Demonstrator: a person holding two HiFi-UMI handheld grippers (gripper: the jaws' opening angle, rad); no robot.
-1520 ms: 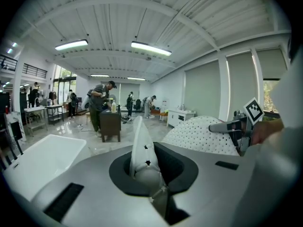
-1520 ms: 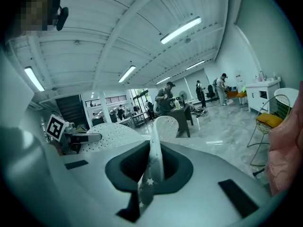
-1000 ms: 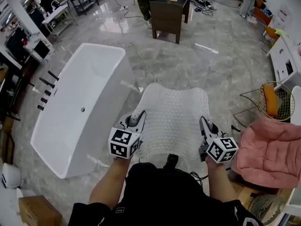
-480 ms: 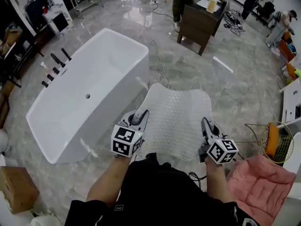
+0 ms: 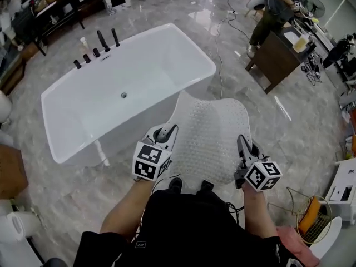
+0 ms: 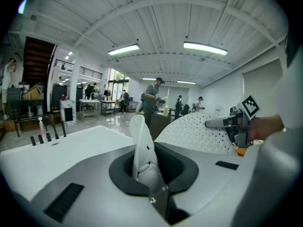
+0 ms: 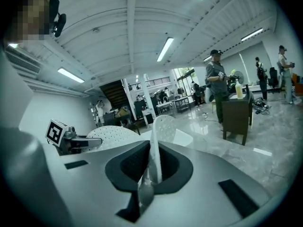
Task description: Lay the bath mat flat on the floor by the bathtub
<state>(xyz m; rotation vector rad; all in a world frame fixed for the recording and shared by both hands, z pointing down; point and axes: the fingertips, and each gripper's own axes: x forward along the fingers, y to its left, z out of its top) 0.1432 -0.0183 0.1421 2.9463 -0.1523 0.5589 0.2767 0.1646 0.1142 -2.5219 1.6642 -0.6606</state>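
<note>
Both arms (image 5: 129, 211) stretched fwd from bottom centre, left gripper (image 5: 167, 131) & right gripper (image 5: 242, 143) tipped slightly down, each w/ jaws pinching a near corner of bath mat (image 5: 211, 132), mat held up mid-frame, just right of bathtub (image 5: 158, 54)

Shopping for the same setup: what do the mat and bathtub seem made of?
Mat: probably soft rubber or vinyl, whitish and slightly translucent; it curves limply and is covered in small bumps. Bathtub: glossy white, maybe acrylic or enamel; smooth, seamless walls.

Black short-sleeved shirt (image 5: 183, 221); grey left hand-held gripper (image 5: 167, 131), right hand-held gripper (image 5: 241, 143); black-white marker cubes (image 5: 147, 161).
</note>
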